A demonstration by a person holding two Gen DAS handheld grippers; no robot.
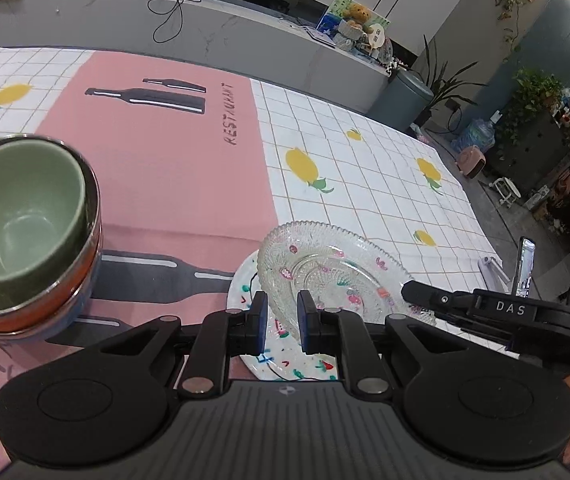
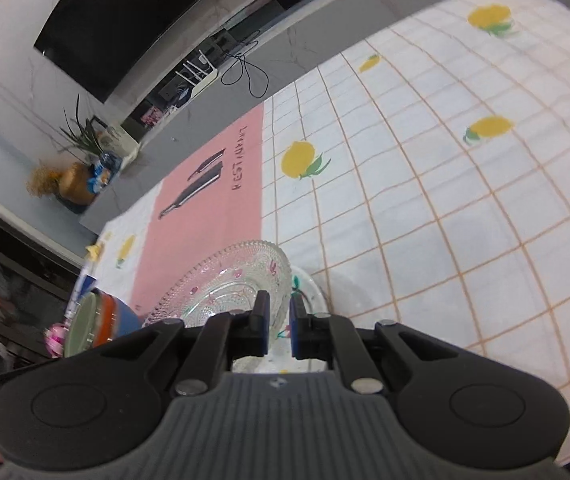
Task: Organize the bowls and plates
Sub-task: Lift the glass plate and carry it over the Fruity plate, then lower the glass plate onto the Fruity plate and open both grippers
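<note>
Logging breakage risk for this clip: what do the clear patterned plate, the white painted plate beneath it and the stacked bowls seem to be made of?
Clear patterned plate: looks like pressed glass, see-through, with a beaded rim and embossed relief.
White painted plate: probably glazed ceramic, opaque and glossy; melamine is possible.
Green top bowl: a smooth matte glaze suggests ceramic.
Orange bowl under it: shiny metallic rim; material unclear.

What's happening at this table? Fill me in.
A person with a gripper in each hand is sorting dishes. The left gripper and right gripper both pinch the rim of a clear patterned glass plate, held tilted over a painted white plate on the tablecloth. A green bowl already sits nested in a bowl stack.
</note>
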